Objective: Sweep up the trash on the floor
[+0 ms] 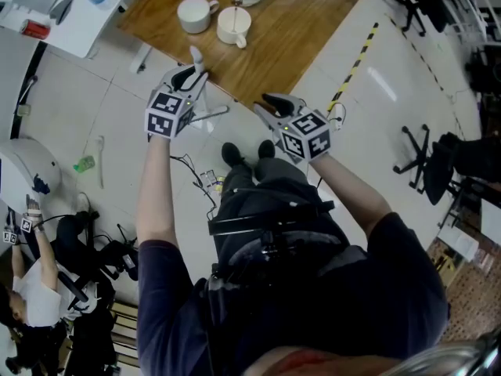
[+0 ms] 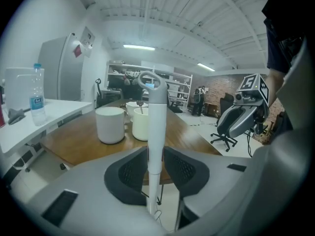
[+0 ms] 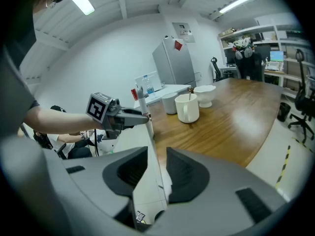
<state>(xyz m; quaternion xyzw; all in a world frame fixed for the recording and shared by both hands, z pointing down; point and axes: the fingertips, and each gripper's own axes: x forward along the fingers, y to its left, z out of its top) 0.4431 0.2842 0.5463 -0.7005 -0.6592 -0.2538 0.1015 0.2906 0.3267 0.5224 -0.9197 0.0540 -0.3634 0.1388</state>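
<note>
Evidently the left gripper (image 2: 155, 157) clamps the broom handle (image 2: 157, 117) upright between its jaws, while the right gripper (image 3: 156, 156) pinches a flat white piece (image 3: 150, 187). The handle seems light, stiff and slick; gripping lower should steady sweeping.

broom handle (image 2: 156, 132): white | flat handle (image 3: 149, 195): white | table (image 2: 74, 145): brown (wood grain)

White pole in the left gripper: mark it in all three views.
Head view: upper centre, white pole poking from the left gripper.
Left gripper view: dead centre, upright between the jaws.
Right gripper view: left of centre, in the left gripper.
Shared landmark: the wooden table.
</note>
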